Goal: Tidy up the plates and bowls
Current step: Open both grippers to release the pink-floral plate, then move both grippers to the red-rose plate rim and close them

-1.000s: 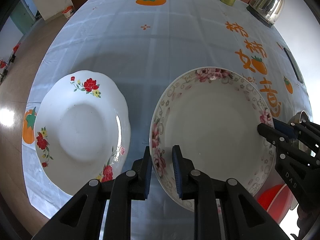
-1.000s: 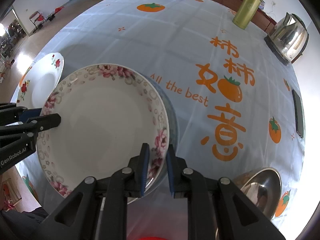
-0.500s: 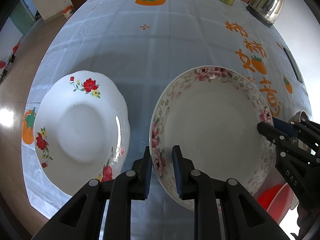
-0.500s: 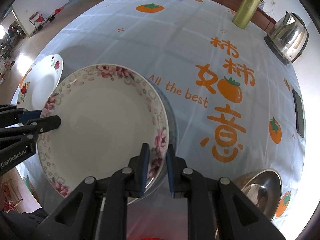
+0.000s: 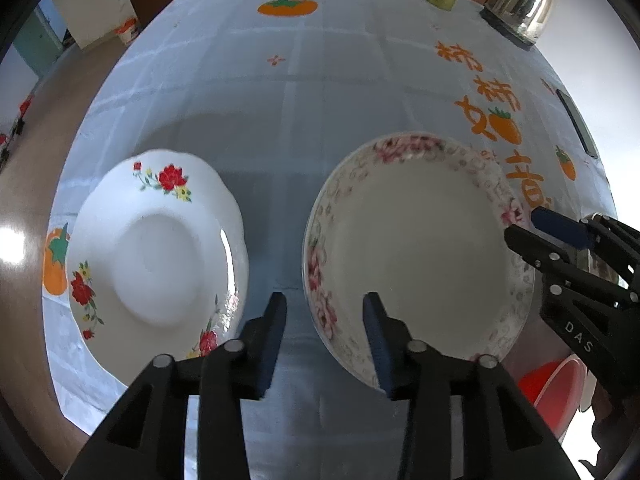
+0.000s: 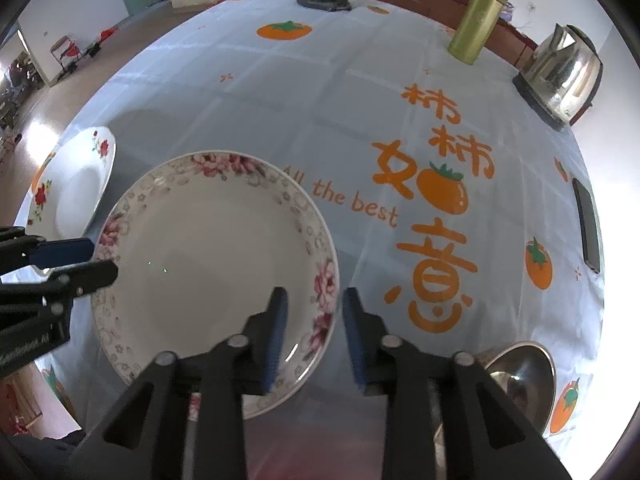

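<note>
Pink-flowered plate [image 5: 416, 248] lies on the pale blue tablecloth [image 5: 304, 92], which is printed with orange persimmons and orange lettering. This plate serves as the landmark for the rest. Left of it, a little apart with a strip of cloth between, sits the red-flowered plate [image 5: 156, 248], white with a scalloped rim and close to the table edge.

At the plate's left rim, the left gripper [image 5: 324, 336] is released: its jaws stand wide apart, one over the bare cloth between the two plates, the other over the plate's inner face, straddling the rim without pinching it. At the plate's opposite rim, the right gripper [image 6: 314, 334] is likewise let go, with a clear gap between its blue-padded fingers; the rim with its pink blossoms shows in that gap, touched by neither pad as far as can be seen.

Right of the plate and nearer the table edge is a steel bowl [image 6: 520, 380], and a red bowl [image 5: 556, 392] shows below the table edge on that same side. Far beyond the plate stand a gold canister [image 6: 476, 24] and a steel kettle [image 6: 560, 76]. A dark phone [image 6: 588, 224] lies flat well to the plate's right.
</note>
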The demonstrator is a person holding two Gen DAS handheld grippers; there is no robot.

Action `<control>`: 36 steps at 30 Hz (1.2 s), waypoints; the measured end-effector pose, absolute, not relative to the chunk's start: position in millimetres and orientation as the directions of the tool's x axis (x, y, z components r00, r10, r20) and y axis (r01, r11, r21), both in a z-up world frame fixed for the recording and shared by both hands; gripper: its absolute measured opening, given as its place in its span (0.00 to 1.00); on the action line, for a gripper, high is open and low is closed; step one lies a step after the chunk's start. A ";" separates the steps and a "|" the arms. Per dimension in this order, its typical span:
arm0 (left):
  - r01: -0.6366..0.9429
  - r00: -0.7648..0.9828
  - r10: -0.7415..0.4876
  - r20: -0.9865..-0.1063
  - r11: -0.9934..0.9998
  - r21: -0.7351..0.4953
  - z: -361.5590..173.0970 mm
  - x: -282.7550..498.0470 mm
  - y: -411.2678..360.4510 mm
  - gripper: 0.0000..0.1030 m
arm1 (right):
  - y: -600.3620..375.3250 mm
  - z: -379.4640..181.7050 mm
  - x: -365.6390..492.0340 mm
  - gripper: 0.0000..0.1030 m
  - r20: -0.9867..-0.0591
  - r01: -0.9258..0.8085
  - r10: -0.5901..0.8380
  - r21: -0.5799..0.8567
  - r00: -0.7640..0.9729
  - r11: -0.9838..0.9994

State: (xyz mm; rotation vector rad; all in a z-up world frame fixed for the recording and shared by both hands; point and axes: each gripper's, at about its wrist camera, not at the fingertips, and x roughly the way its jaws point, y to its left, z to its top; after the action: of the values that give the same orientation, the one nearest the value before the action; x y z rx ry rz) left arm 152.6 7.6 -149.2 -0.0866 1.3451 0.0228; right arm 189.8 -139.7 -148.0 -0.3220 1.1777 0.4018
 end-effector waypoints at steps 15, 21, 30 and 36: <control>-0.221 0.276 0.064 -0.959 0.975 0.001 -127.7 122.6 74.8 0.42 | -114.9 -114.6 189.5 0.48 -0.898 -0.496 0.242 0.032 0.366 0.868; -0.333 0.245 0.130 -0.961 0.942 0.042 -129.8 107.3 125.5 0.42 | -66.2 -110.5 187.6 0.47 -0.894 -0.583 0.314 0.075 0.320 0.809; -0.453 0.212 0.175 -0.961 0.889 0.061 -139.4 98.1 183.5 0.42 | 14.0 -122.1 184.8 0.42 -0.902 -0.681 0.358 0.105 0.242 0.725; -0.461 0.224 0.166 -0.960 0.886 0.045 -145.9 108.3 196.4 0.42 | 45.8 -138.4 195.6 0.35 -0.920 -0.689 0.313 0.071 0.234 0.721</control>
State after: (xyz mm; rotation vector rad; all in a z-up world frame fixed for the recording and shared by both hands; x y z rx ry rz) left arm 108.3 196.4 -145.9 -0.2716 1.2767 0.4395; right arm 195.6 45.8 -138.4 -0.3885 1.1414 0.7118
